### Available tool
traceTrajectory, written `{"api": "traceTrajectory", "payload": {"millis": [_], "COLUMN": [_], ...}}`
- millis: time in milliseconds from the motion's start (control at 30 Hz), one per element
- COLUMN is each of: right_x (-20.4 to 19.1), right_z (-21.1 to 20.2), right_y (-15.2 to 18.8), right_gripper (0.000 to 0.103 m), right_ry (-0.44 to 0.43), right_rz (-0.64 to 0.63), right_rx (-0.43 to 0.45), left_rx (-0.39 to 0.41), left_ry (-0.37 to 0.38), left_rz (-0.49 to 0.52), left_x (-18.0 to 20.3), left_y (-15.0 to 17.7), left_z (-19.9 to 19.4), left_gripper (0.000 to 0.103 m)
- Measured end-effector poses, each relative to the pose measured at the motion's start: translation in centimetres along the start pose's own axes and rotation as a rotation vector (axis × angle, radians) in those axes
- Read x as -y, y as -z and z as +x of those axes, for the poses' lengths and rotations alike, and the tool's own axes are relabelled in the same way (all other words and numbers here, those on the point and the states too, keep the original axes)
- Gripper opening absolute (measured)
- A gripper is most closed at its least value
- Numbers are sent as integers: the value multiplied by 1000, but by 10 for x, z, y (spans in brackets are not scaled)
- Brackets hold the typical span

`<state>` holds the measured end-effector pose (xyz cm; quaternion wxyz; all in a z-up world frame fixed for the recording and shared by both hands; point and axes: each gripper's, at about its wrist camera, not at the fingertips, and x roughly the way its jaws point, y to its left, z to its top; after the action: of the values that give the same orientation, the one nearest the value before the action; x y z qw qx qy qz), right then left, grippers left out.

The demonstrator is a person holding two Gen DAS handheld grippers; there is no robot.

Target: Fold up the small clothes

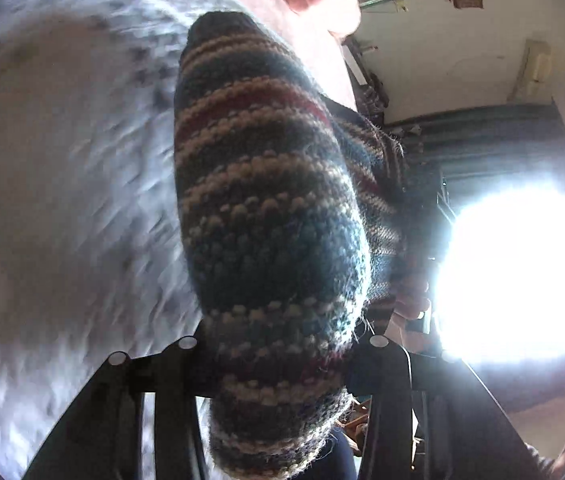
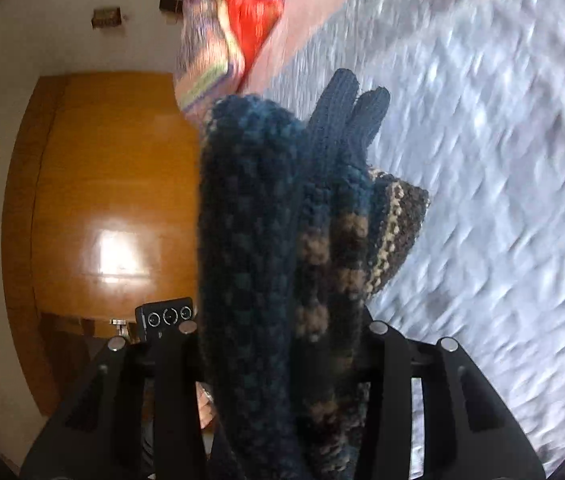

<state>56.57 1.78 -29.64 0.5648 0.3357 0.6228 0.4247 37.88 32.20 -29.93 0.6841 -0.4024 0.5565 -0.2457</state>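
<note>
- The knitted cloth [image 1: 266, 216] held in the left gripper [image 1: 282, 344] has stripes of dark blue, tan, dark red and brown.
- The left gripper is black with small silver dots.
- The bed cover [image 1: 62, 184] under it is pale grey-white with little dark specks.
- The knitted cloth [image 2: 266, 248] in the right gripper [image 2: 286, 328] is dark blue with tan and brown bands.
- A plain dark blue glove [image 2: 342, 120] sticks up behind it.
- The right gripper is black too.
- The door [image 2: 114, 200] is shiny orange-brown.
- The wall [image 2: 14, 60] is cream.
- At the top lies a bright red cloth [image 2: 250, 4] with many-coloured stripes.

Striped knit garment [image 1: 266, 216] — navy, tan, red — bunched, lifted above grey surface.
</note>
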Motion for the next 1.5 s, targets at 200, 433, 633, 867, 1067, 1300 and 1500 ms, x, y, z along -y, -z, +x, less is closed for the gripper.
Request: {"api": "traceTrajectory", "payload": {"millis": [200, 433, 633, 867, 1067, 1300, 1500], "right_x": [11, 29, -11, -21, 5, -22, -21], "right_z": [73, 78, 12, 37, 39, 5, 50], "right_y": [44, 51, 70, 87, 87, 91, 70], "right_gripper": [40, 75, 59, 13, 12, 19, 19], "right_ry": [24, 99, 165, 267, 370, 290, 350], "right_rz": [33, 110, -23, -81, -91, -157, -178], "right_rx": [-114, -83, 60, 67, 126, 229, 78], "left_rx": [-13, -49, 175, 52, -50, -8, 102], "left_ry": [-33, -175, -278, -21, -91, -14, -90], "left_rz": [-87, -89, 46, 83, -48, 89, 113], "left_x": [-57, -72, -20, 0, -60, -6, -12], "left_y": [62, 76, 97, 109, 116, 86, 7], "left_z": [-28, -24, -104, -42, -8, -49, -58], "left_gripper": [43, 60, 66, 64, 45, 55, 56]}}
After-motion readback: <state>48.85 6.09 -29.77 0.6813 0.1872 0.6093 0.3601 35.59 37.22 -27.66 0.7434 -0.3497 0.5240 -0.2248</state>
